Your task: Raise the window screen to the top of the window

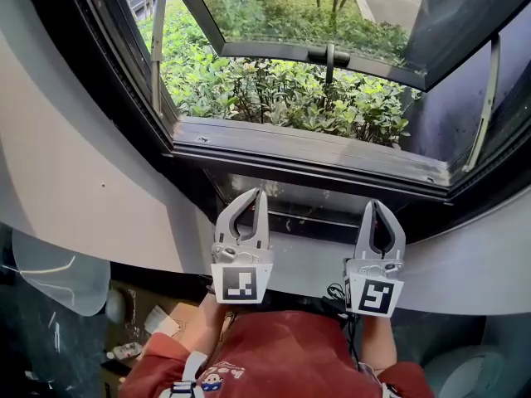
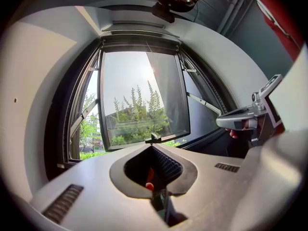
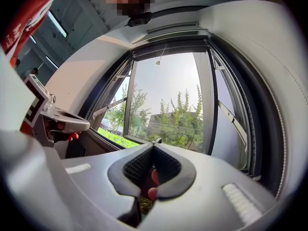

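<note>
Mesh is not stretched over the opening. By my judgement, the dark rail (image 1: pixel 314 216) just below the sill (image 1: pixel 307 143) is the pull bar of the window screen, so the window screen sits folded at the bottom, under the sill. The left gripper (image 1: pixel 260 193) and the right gripper (image 1: pixel 374 204) point up at this rail from below the sill. Each has its jaws clenched tip to tip, with nothing visible between them. The mesh is probably light, soft and easy to tear, but the bar is stiff. It is better to hold the bar itself, one gripper toward each end, and lift evenly so it does not jam.
</note>
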`<action>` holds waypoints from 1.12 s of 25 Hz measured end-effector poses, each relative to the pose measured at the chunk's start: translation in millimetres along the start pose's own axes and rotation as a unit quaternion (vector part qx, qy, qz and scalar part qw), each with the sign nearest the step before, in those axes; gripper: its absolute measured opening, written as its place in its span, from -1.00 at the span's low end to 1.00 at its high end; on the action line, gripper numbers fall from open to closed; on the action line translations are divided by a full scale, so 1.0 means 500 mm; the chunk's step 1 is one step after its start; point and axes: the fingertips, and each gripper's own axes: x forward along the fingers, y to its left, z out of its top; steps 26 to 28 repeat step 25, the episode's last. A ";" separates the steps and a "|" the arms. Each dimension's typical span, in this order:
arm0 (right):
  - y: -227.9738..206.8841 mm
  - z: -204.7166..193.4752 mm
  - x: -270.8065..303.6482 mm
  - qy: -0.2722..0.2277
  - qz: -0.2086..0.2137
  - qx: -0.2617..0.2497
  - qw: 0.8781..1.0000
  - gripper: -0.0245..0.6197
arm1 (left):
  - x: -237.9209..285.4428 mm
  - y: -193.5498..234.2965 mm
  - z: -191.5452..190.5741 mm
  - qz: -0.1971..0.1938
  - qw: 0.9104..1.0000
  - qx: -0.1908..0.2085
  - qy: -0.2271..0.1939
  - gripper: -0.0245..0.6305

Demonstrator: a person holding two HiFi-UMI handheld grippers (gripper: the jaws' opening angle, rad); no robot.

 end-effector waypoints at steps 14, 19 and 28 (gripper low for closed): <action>0.006 0.004 0.000 0.002 0.005 -0.012 1.000 -0.90 | -0.001 -0.012 0.000 -0.012 1.000 0.009 0.003 -0.91; 0.002 0.004 -0.001 0.002 0.003 -0.013 1.000 -0.90 | 0.001 -0.016 0.001 -0.009 1.000 -0.011 0.000 -0.91; 0.002 0.006 0.001 0.003 0.005 -0.018 1.000 -0.90 | 0.003 -0.023 0.000 -0.026 0.999 0.019 0.009 -0.91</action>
